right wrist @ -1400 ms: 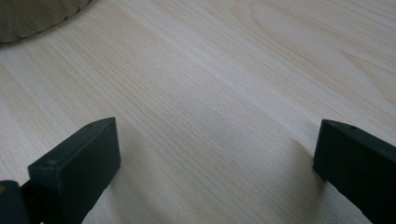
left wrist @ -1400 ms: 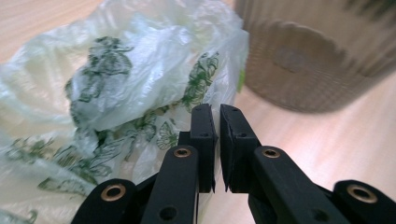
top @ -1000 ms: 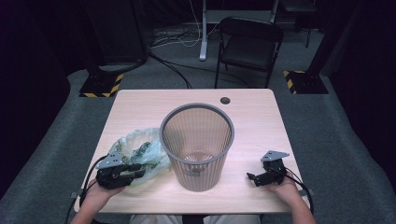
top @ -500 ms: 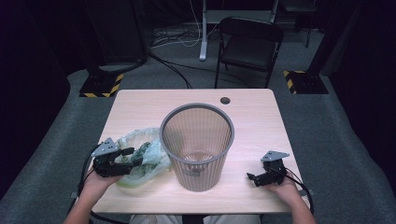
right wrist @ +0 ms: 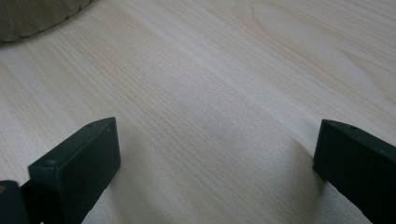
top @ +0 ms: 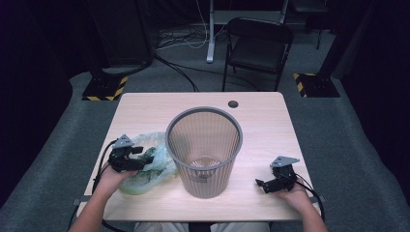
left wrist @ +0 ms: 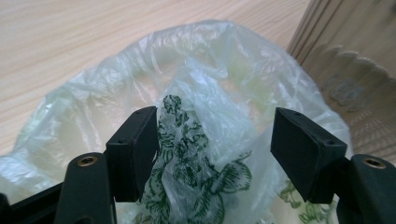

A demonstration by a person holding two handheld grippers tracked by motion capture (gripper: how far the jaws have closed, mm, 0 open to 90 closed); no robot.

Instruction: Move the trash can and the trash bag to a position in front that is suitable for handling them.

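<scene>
A: Looking from above, what stands on the worktop?

B: A grey mesh bin stands upright in the middle. A crumpled bag of thin pale plastic with green print lies just left of it, touching its side. A small dark round hole is near the far edge.

A: Where is the left hand-held gripper?

B: It is over the bag, pointing toward the bin. In the left gripper view its jaws stand apart with a fold of the bag between them. The left jaw touches the printed plastic; the right jaw is clear of it. So it is open and grips nothing.

A: And the right hand-held gripper?

B: It is low at the near right corner, well apart from the bin, pointing left. In the right gripper view its jaws are wide apart, with bare wood between them. The base of the bin shows at the upper left corner.

A: What is behind the worktop?

B: A black chair on the grey floor.
</scene>
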